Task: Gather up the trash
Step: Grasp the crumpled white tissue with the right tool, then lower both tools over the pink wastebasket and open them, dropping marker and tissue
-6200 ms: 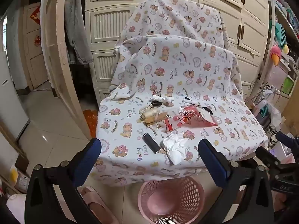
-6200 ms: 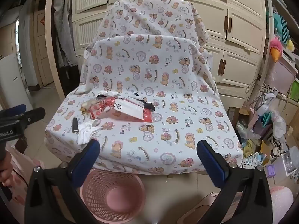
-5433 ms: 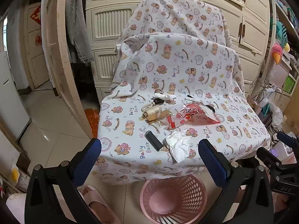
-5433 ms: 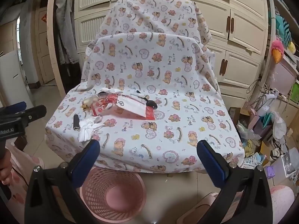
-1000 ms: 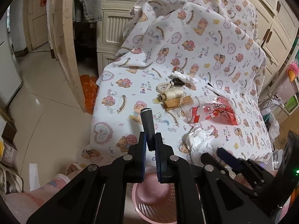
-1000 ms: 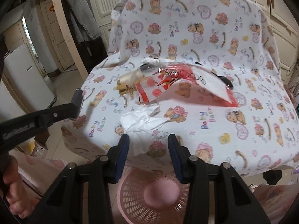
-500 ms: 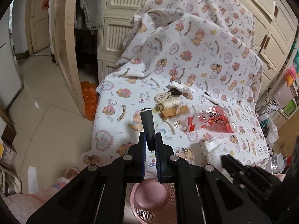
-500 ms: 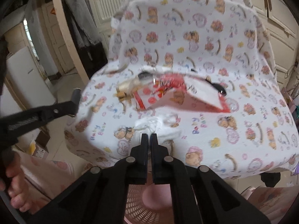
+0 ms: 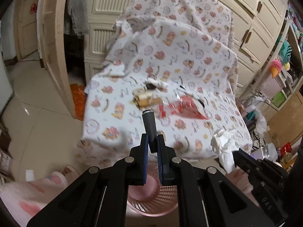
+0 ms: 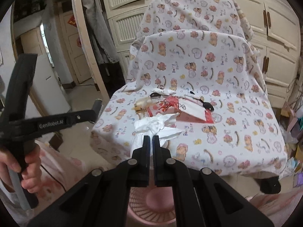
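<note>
The left gripper [image 9: 153,145] pinches a black cylinder [image 9: 149,125], held upright above the pink basket [image 9: 151,204] off the front edge of the bear-print sheet [image 10: 236,132]. The right gripper [image 10: 151,145], its jaws having just closed, clamps a crumpled white tissue [image 10: 151,125] off the same edge. A red wrapper [image 10: 189,111] lies mid-sheet.

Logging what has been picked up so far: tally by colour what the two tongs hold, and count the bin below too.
Black cylindrical tube, in left tongs: 1
White crumpled paper tissue, in right tongs: 1
Pink perforated plastic basket: 1
Total: 3
</note>
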Demonstrator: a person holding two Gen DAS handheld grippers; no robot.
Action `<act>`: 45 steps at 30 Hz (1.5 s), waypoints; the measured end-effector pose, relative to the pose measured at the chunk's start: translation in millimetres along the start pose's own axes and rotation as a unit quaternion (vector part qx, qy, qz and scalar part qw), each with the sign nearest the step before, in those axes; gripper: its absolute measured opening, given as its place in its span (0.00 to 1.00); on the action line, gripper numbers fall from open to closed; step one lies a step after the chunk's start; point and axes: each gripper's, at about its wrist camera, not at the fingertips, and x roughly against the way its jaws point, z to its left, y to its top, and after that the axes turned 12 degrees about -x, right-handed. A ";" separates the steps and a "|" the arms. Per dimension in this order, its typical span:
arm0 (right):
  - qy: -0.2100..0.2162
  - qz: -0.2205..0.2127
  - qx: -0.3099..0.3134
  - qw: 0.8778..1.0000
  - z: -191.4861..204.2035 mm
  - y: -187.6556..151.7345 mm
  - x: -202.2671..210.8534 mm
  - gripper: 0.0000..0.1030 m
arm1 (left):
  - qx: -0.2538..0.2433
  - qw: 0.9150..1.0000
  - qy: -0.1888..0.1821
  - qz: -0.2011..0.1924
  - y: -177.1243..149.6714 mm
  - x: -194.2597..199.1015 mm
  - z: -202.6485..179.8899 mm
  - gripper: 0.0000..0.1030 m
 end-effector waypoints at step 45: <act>-0.118 0.317 -0.131 0.932 -112.3 -117.3 -168.0 0.41 | 0.020 0.954 -0.021 0.297 -102.9 -174.5 -16.3 0.08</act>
